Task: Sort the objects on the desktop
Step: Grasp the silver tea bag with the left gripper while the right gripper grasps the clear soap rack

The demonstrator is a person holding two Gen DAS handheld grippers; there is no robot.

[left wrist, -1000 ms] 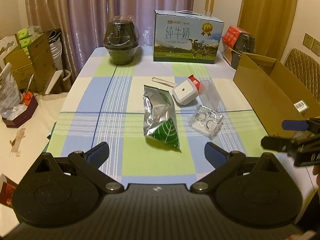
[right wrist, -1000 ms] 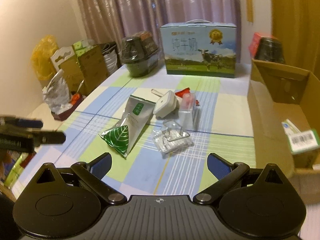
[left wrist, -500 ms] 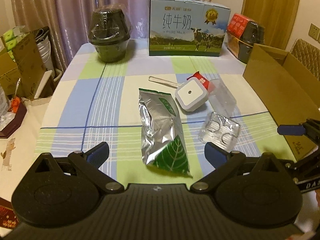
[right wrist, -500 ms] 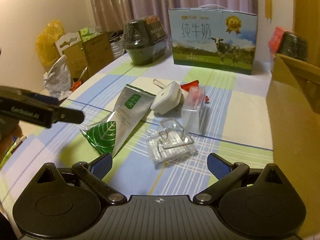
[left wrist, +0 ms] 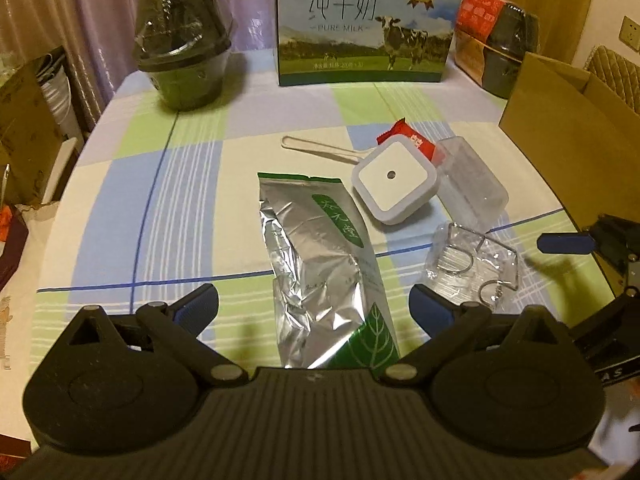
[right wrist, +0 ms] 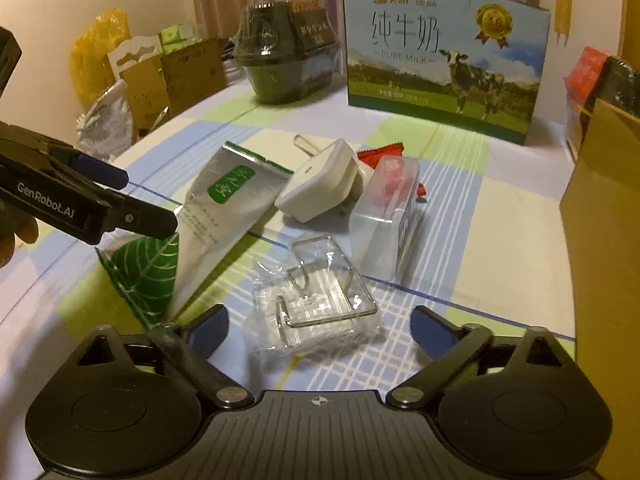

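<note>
A silver foil pouch (left wrist: 320, 256) with a green leaf end lies on the checked tablecloth, its near end between the blue pads of my open left gripper (left wrist: 314, 310). My right gripper (right wrist: 318, 328) hovers over a clear plastic packet with wire hooks (right wrist: 314, 312); its jaws are closing, and the pads do not touch the packet. Beyond lie a white square night light (left wrist: 392, 182), a clear plastic box (left wrist: 472, 178), a red candy wrapper (left wrist: 412, 140) and a white loop-handled tool (left wrist: 316, 148). In the right wrist view the left gripper (right wrist: 116, 196) reaches in over the pouch (right wrist: 224, 208).
A milk carton box (left wrist: 364, 24) and a wrapped dark pot (left wrist: 184, 60) stand at the back of the table (left wrist: 120, 208). An open cardboard box (left wrist: 560, 136) sits at the right edge, with another wrapped pot (left wrist: 504, 56) behind it. Boxes and bags crowd the left side.
Both grippers have come down and closer to the table. The pouch now sits between the left pads, and the clear packet lies between the right pads.
</note>
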